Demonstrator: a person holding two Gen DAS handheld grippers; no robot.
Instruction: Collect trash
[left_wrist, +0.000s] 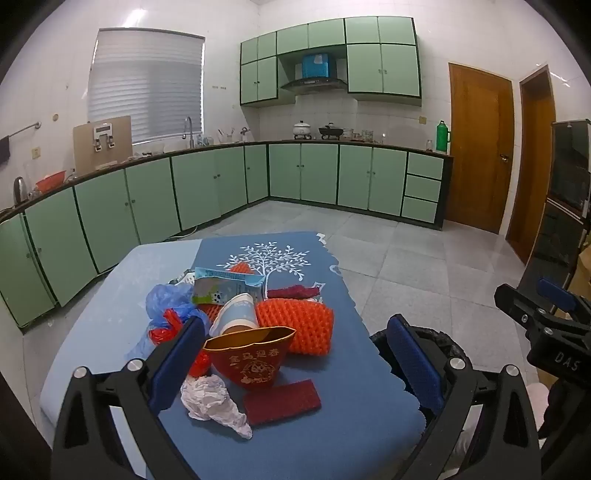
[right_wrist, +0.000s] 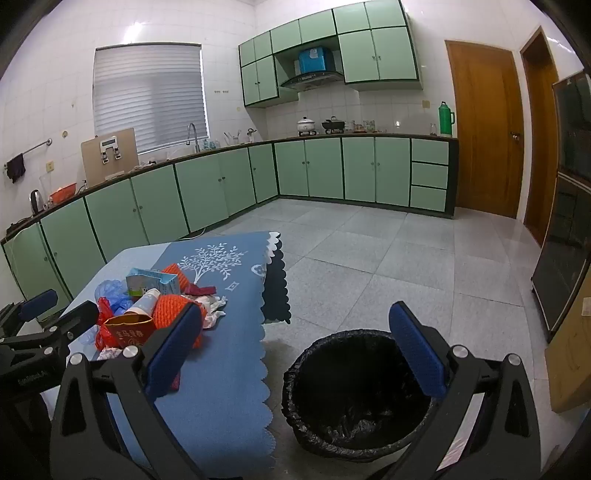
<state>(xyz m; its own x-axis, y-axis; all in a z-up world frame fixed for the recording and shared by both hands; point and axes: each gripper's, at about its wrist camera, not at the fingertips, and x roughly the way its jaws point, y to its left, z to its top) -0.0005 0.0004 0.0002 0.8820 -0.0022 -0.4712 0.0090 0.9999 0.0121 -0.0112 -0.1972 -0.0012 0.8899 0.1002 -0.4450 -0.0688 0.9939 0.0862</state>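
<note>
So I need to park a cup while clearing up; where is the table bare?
The near end of the blue cloth, beside the dark red pad, and the far end by the white tree print. The middle is crowded around the orange foam net.

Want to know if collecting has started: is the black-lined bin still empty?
Empty, as far as shown: the trash bin reveals only its black liner, and the trash pile sits on the table.

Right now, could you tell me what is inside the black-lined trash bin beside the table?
The trash bin shows only its crumpled black liner; no trash is visible inside. The right gripper's finger covers part of the rim, and the nearest inner wall is hidden.
</note>
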